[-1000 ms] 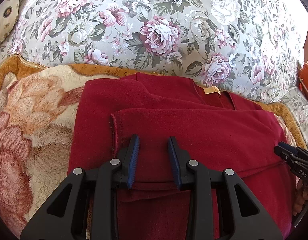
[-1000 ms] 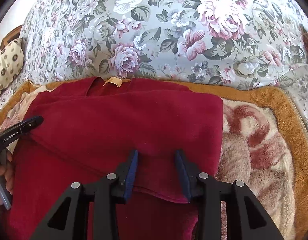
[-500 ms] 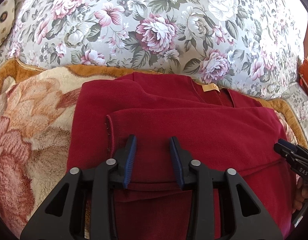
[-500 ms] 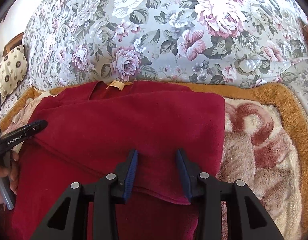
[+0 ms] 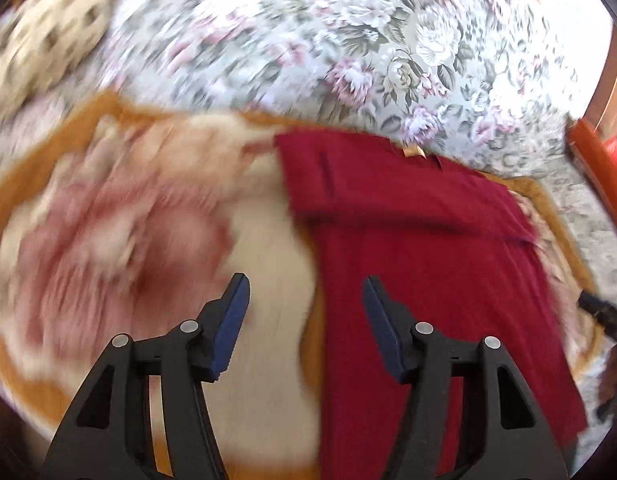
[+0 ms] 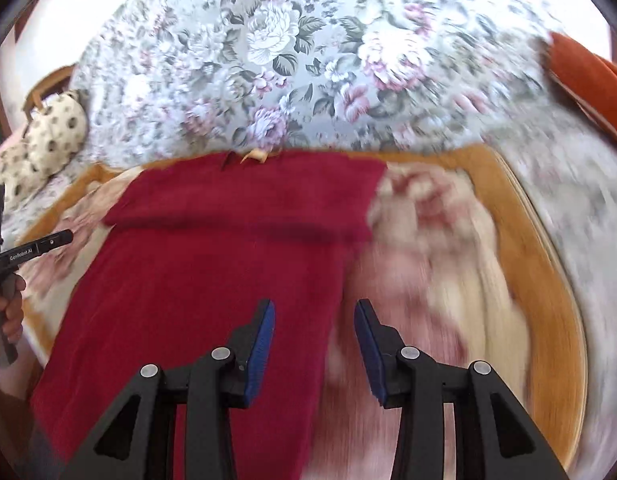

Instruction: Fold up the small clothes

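Now | left tool (image 5: 306, 316) opening, empty | right tool (image 6: 314, 340) parted, empty, angled down

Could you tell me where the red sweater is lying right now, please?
The red sweater lies folded on the fleece blanket, centre-left in the right wrist view, its collar toward the floral cushion.

Ahead of the fingers, a bed under a flowered cover (image 5: 388, 40). Directly on it, a fleece blanket (image 6: 448, 240) with an orange border, spread beneath and beyond both fingertips. Flat on the blanket, a dark red garment (image 6: 228, 260), folded. Far left, a spotted pillow (image 6: 40, 140).
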`<act>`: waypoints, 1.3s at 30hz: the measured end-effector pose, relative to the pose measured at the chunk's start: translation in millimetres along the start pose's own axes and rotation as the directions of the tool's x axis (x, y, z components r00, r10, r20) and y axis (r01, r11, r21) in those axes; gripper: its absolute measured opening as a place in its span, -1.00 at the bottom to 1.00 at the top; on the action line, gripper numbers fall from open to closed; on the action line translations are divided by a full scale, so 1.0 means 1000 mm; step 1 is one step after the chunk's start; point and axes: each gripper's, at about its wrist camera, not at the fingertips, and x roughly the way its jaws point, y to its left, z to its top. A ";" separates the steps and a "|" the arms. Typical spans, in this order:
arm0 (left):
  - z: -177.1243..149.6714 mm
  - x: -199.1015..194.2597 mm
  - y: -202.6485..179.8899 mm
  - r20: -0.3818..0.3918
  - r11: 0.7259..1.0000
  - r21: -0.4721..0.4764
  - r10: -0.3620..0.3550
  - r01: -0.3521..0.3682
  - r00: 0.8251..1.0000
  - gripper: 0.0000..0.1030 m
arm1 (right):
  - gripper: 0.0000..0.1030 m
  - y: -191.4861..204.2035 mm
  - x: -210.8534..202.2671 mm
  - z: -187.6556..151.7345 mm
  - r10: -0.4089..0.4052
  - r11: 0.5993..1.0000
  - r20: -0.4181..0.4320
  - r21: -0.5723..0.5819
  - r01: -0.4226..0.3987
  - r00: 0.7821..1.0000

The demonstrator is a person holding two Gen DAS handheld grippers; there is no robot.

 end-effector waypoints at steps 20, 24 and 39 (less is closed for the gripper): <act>-0.135 -0.032 0.020 -0.189 0.950 -0.175 -0.291 0.259 0.938 0.14 | -0.15 0.000 -0.043 -0.122 0.364 0.852 -0.069 0.428 -0.302 0.929; -0.136 -0.025 0.008 -0.223 0.938 -0.166 -0.335 0.303 0.915 0.14 | -0.13 0.010 -0.049 -0.115 0.389 0.856 -0.044 0.385 -0.344 0.920; -0.132 -0.031 0.010 -0.204 0.873 -0.279 -0.461 0.400 0.864 -0.76 | -0.37 0.017 -0.059 -0.115 0.383 0.888 -0.031 0.285 -0.359 0.923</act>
